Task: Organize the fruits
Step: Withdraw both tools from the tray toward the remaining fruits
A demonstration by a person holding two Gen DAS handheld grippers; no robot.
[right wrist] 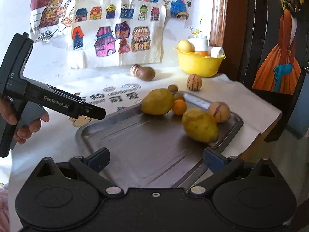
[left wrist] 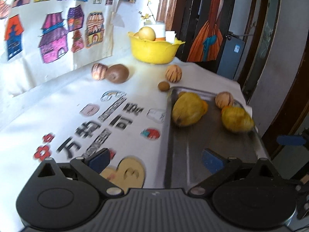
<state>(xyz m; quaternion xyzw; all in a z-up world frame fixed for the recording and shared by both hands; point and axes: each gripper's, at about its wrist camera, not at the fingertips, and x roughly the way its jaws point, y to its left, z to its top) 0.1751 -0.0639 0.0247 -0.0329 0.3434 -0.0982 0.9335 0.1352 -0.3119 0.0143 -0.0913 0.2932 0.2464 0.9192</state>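
Two big yellow fruits lie on my metal tray (right wrist: 123, 135): one (right wrist: 157, 104) at its far left edge, the other (right wrist: 199, 125) toward the right rim. A small orange (right wrist: 179, 106) touches the first, and a striped melon (right wrist: 219, 111) sits behind the second. My left gripper (left wrist: 154, 161) and right gripper (right wrist: 155, 159) both have jaws spread wide, nothing between them. Off the tray on the cloth I see a kiwi (right wrist: 146, 73), another striped melon (right wrist: 194, 82) and the yellow bowl (right wrist: 199, 63) holding more fruit.
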